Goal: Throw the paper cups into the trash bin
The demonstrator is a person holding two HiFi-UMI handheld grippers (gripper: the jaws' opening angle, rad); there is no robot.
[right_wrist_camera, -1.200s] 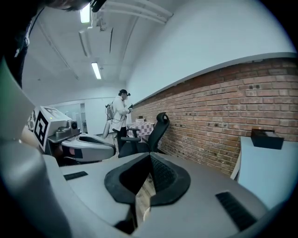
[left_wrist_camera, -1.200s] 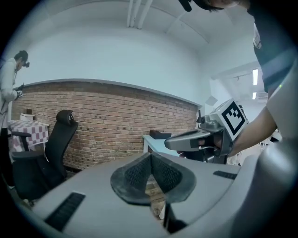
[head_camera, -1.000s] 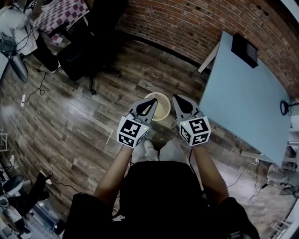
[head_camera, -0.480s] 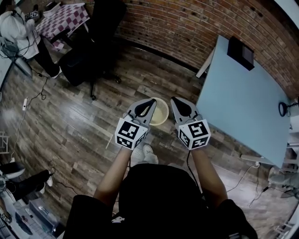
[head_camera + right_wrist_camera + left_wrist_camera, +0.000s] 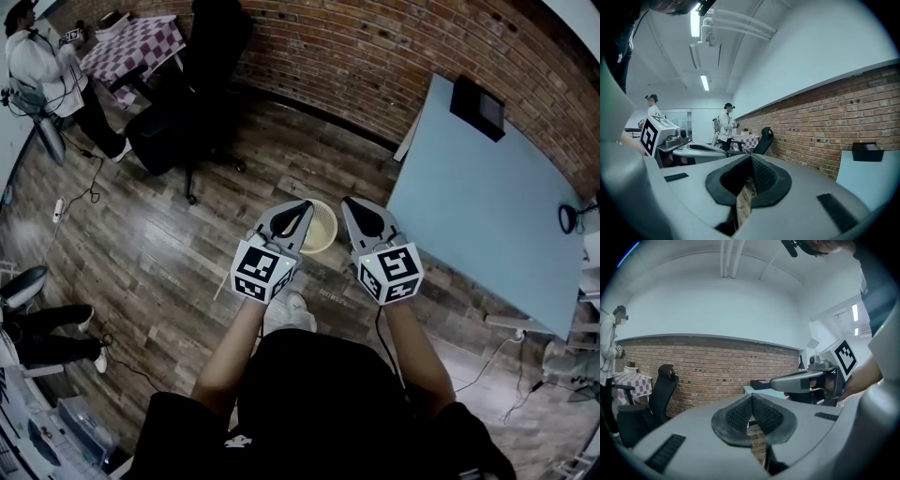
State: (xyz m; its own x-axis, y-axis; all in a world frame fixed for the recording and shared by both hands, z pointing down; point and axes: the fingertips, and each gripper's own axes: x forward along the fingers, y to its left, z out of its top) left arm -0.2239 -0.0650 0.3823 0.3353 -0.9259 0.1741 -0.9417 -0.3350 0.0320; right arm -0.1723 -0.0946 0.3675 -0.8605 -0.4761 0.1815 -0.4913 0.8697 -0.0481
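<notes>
A cream slatted trash bin [image 5: 319,228] stands on the wooden floor just ahead of the person's feet. My left gripper [image 5: 300,210] hangs over the bin's left rim and my right gripper [image 5: 353,207] just beyond its right rim, side by side. Both are shut with nothing between the pads. In the left gripper view the ribbed pads [image 5: 740,414] meet, and the right gripper [image 5: 806,379] shows beside them. The right gripper view shows its pads [image 5: 761,176] closed at the tip, with the left gripper [image 5: 689,149] at its left. No paper cup is in view.
A light blue table [image 5: 487,211] with a black box [image 5: 476,105] stands to the right against the brick wall [image 5: 375,56]. A black office chair [image 5: 192,122], a checkered table [image 5: 131,47] and a standing person [image 5: 42,66] are at upper left. Cables lie on the floor.
Both grippers stay shut and side by side over the bin. The head view has shifted slightly, bringing the standing person at upper left further into view.
</notes>
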